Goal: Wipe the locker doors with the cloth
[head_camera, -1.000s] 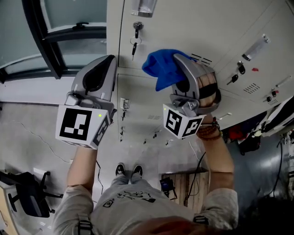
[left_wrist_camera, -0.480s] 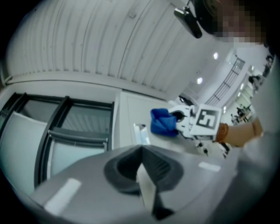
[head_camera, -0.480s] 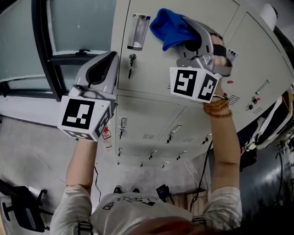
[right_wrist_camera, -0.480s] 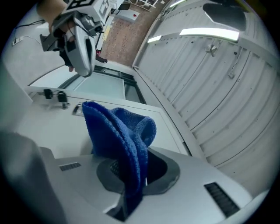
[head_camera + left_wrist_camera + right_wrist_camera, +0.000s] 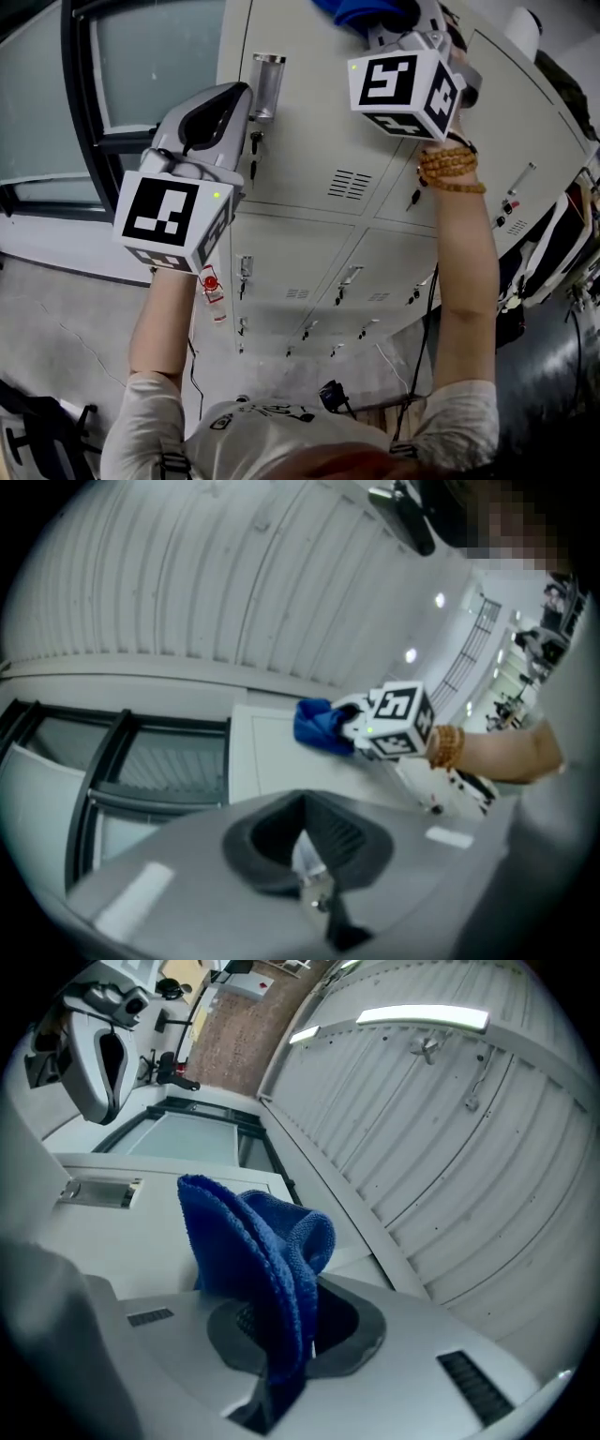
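1. Up at the top edge of the head view, the right gripper point(image 5: 398, 14) is pinching the blue cloth point(image 5: 349, 13). The right gripper view shows the cloth point(image 5: 267, 1260) bunching up out of the clamped jaws in thick folds.
2. From the left gripper view, the cloth point(image 5: 319, 726) is sitting at the upper part of a pale locker door point(image 5: 272, 761), ahead of the right gripper point(image 5: 356, 726).
3. Lower and to the person's left, the left gripper point(image 5: 230, 94) is hanging near the door's left edge, its jaws pressing together on nothing.
4. The frame edge is cutting off most of the cloth in the head view. No view is showing clearly whether the fabric is actually touching the metal.
5. The locker doors point(image 5: 309, 131) are showing as light grey metal with vent slots point(image 5: 354, 183), and keys point(image 5: 253, 155) are hanging from a lock. A dark-framed window point(image 5: 84, 112) is standing beside the lockers on the left. A grey floor point(image 5: 56, 319) is lying below and a ribbed ceiling point(image 5: 450, 1147) is running overhead.
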The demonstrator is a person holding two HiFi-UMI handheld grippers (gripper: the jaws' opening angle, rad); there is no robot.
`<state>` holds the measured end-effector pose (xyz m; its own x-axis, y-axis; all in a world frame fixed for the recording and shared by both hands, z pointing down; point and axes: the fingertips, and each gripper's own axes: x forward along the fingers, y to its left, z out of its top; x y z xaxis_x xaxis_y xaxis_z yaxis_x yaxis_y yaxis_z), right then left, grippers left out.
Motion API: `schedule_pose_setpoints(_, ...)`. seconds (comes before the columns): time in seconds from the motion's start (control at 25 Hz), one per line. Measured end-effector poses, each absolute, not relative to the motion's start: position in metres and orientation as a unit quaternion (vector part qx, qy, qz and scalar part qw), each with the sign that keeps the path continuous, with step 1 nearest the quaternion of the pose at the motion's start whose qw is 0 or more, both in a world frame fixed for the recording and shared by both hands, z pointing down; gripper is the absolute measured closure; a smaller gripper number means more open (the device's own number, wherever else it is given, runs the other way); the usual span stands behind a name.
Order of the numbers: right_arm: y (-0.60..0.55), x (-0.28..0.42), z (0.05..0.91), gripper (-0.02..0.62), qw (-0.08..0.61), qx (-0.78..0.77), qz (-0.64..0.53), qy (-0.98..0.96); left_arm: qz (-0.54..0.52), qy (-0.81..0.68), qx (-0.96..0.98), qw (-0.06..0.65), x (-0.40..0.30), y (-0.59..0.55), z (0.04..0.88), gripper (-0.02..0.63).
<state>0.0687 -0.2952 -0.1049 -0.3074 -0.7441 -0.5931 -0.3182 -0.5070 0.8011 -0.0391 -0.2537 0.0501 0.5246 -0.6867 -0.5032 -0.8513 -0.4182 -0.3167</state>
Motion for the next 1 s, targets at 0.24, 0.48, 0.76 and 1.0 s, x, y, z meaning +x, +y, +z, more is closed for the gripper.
schedule_pose_setpoints(0.24, -0.290, 0.114, -0.109, 0.566, 0.141, 0.601, -0.632, -0.468, 0.150, 0.440, -0.839, 0.283, -0.010, -0.253, 0.046, 0.604)
schedule_pose_setpoints(0.48, -0.288, 0.126, -0.049, 0.568, 0.162, 0.595, -0.624, -0.480, 0.139, 0.421, -0.858, 0.261, 0.016, -0.260, 0.066, 0.604)
schedule_pose_setpoints(0.76, -0.291, 0.115, 0.050, 0.568, 0.200, 0.572, -0.628, -0.488, 0.124, 0.418, -0.870, 0.230, 0.024, -0.266, 0.095, 0.604)
schedule_pose_setpoints(1.0, -0.295, 0.106, 0.128, 0.568, 0.235, 0.547, -0.640, -0.486, 0.126, 0.411, -0.878, 0.212, 0.028, -0.258, 0.121, 0.604)
